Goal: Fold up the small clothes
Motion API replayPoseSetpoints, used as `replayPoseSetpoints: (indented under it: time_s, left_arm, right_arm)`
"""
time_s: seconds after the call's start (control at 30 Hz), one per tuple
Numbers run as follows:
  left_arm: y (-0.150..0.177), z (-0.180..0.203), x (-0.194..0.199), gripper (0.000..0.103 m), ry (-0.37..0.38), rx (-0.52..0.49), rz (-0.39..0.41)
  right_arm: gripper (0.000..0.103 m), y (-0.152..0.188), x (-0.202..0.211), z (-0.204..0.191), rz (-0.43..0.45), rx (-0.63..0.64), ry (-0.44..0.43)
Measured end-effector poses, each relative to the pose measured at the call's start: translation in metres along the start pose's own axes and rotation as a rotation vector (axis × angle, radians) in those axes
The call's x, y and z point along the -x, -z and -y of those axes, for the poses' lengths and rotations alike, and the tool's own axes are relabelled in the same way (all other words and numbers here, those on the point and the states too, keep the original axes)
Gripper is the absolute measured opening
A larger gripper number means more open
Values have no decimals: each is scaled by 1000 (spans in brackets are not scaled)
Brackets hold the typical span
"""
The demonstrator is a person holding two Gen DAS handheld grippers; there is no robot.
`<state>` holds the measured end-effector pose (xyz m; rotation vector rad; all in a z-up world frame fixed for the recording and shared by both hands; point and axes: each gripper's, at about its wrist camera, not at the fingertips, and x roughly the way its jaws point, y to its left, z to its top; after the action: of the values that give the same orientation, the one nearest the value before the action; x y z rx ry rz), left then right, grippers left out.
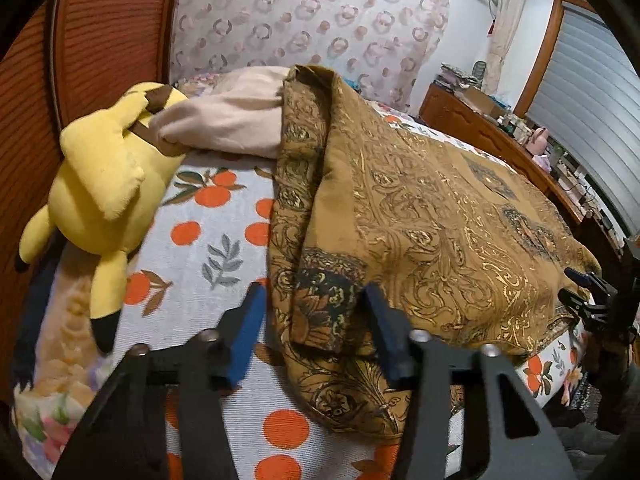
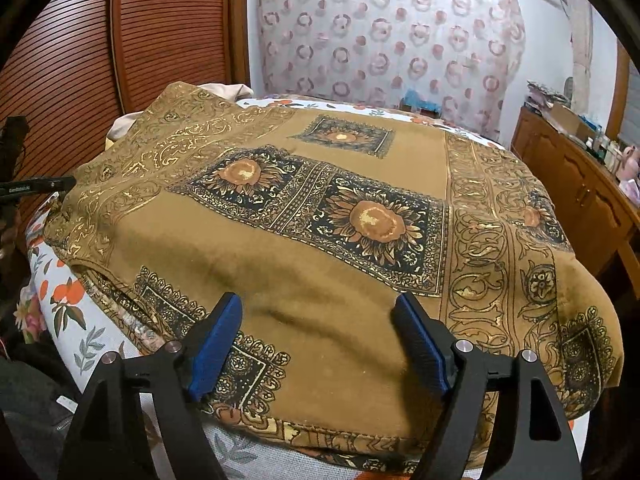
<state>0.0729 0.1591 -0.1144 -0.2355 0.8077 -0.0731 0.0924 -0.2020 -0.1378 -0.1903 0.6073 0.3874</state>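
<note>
Both grippers point downward over the bed (image 1: 216, 216), the right gripper (image 2: 318, 340) with jaws wide apart above the mustard cloth (image 2: 320, 248) with gold scrollwork and dark sunflower panels, the left gripper (image 1: 316, 320) with jaws apart astride its folded corner, nothing clamped.

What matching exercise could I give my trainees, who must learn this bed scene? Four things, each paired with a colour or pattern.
Things:
1. plush toy
2. garment
3. bedsheet
4. pillow

Descriptions:
A. white with orange fruit and leaves
B. plain beige
C. yellow with brown stripes
D. brown with gold scrolls and dark sunflower panels

Pairs: 1-C, 2-D, 3-A, 4-B
</note>
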Motion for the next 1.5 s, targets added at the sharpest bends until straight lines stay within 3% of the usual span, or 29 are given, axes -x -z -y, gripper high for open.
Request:
replayPoseSetpoints:
  time_s: [0.17,0.23,0.3,0.4,0.63,0.87,1.07,1.5]
  left_arm:
    - [2,7,-1,40,-27,-46,-5]
    - [2,8,-1,20,-12,-55,-9]
    - [2,12,0,10,13,-60,-5]
    - [-3,22,9,8,25,-83,27]
    - [-42,70,39,8,161,-153,164]
    - [-90,128,42,7,298,-194,253]
    - [-112,169,39,7,380,-250,266]
    - [-113,228,43,7,480,-369,232]
  right_arm:
    - [81,2,5,-2,1,1,-1]
    - [81,2,5,-2,1,1,-1]
    - [81,2,5,-2,1,1,-1]
    - [81,2,5,-2,1,2,-2]
    - [81,-1,17,9,-14,-29,-25]
    - [81,-5,40,37,26,-63,34]
    - [81,-2,55,49,54,-107,46]
    - [81,7,66,45,82,-124,56]
